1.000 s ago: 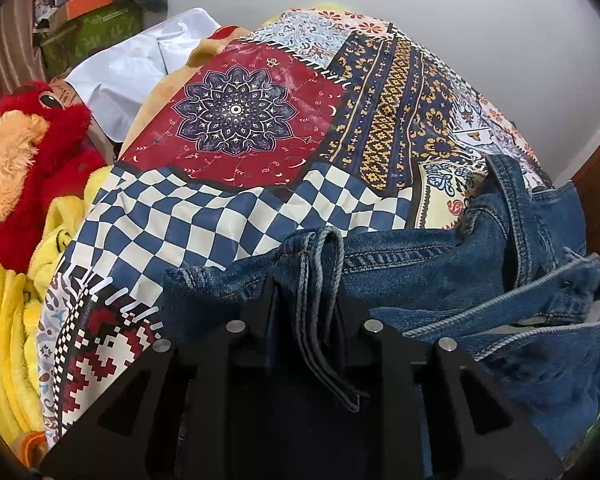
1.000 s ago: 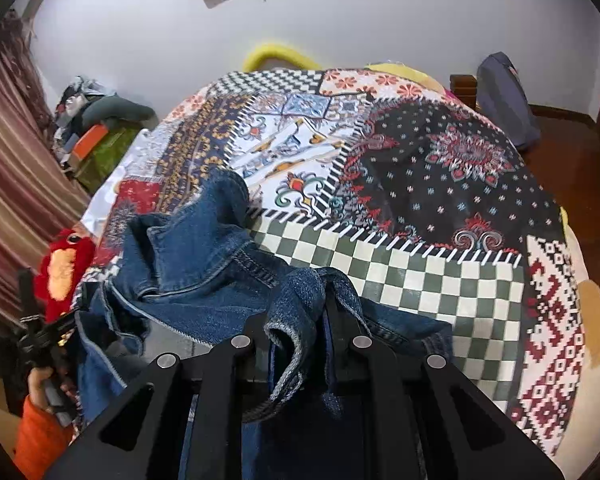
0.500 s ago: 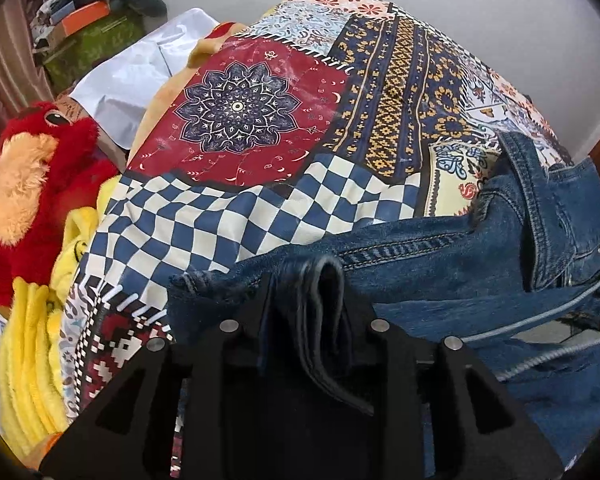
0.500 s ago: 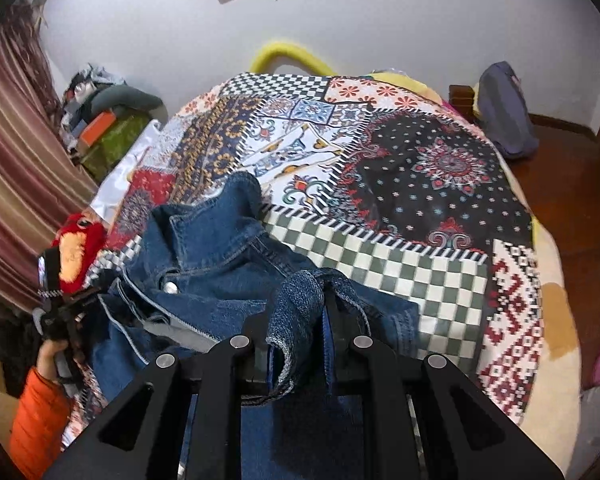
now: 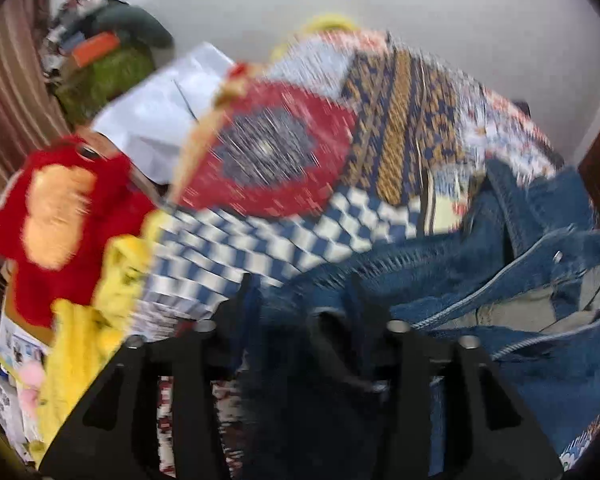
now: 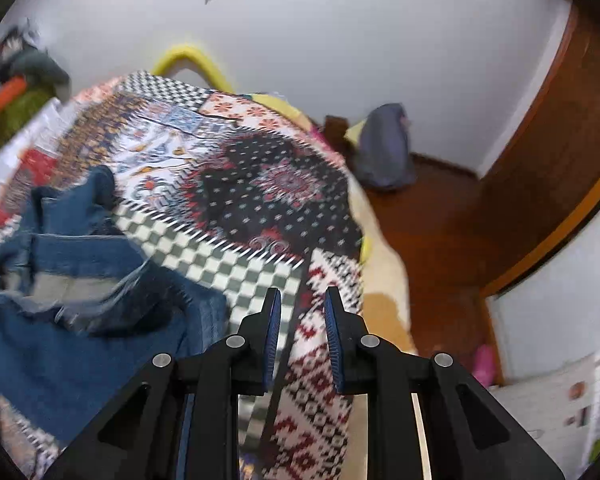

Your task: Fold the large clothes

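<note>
The right black claw [image 6: 300,304] hangs empty, blue-padded fingers [image 6: 274,332] apart, above the patchwork-quilted bed [image 6: 260,184]. A crumpled blue denim jacket [image 6: 80,300], somewhat blurred, lies left of it.

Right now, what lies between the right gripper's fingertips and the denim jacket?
In the right wrist view, only patchwork bedspread: the open right gripper hangs clear, with the denim jacket off to its left.

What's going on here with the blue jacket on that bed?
A person with a handheld gripper in each hand is folding a denim jacket on a patchwork bedspread. The left gripper has jacket fabric bunched between its fingers. The right gripper is open and holds nothing; its blue-padded fingers hang over the bedspread, with the jacket lying off to its left. Both views are blurred by motion.
</note>
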